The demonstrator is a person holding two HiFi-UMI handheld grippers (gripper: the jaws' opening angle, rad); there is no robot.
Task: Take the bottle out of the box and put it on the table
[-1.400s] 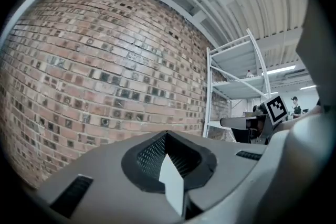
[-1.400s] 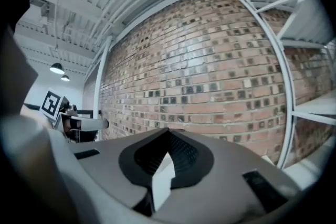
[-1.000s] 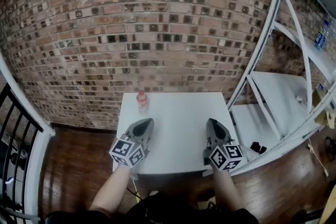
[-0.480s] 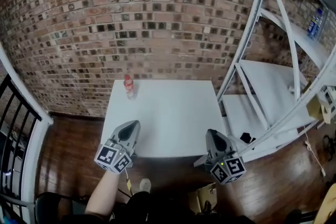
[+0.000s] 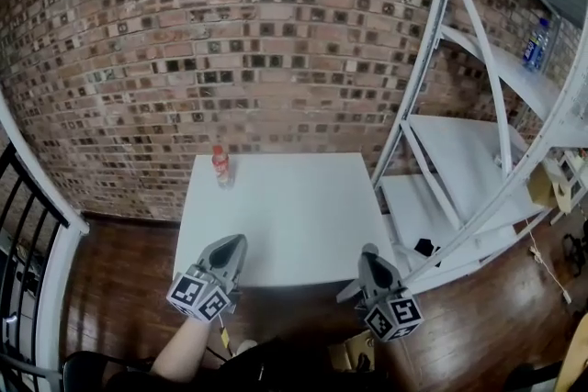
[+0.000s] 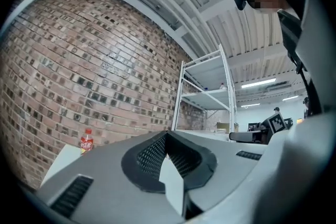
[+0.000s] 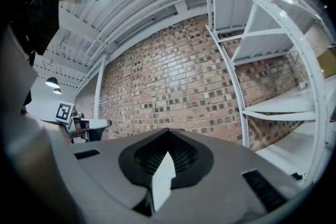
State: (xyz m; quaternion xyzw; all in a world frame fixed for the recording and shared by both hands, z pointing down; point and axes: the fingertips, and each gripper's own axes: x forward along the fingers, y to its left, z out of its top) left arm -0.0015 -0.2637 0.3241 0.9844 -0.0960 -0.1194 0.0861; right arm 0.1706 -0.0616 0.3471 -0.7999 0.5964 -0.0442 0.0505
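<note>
Left to right, head view.

- Bottle (image 5: 220, 166): red-labelled, upright on the far left corner of the white table (image 5: 285, 225), close to the brick wall (image 5: 230, 41). The left gripper view also shows it (image 6: 86, 140), well off to the left of the jaws.
- Left gripper (image 5: 233, 241): at the near left edge of the table, well apart from the bottle. Its own view shows the jaws brought together (image 6: 167, 136), nothing between them.
- Right gripper (image 5: 369, 251): at the near right corner, beside the white rack (image 5: 459, 106). Jaws fully closed (image 7: 168, 136), nothing held.

Judgement: the bottle is already on the table and no box shows in any view, so the placing looks done. The step in hand appears to be drawing clear. To do that well, keep both grippers on the near side and away from the far left corner. Avoid bumping the table's edge, since the bottle is tall and narrow, stands near the corner, and would likely tip from a jolt.

Counts: bottles on the table, one. Grippers, two. Tables, one. Racks, one. Boxes, none seen.
</note>
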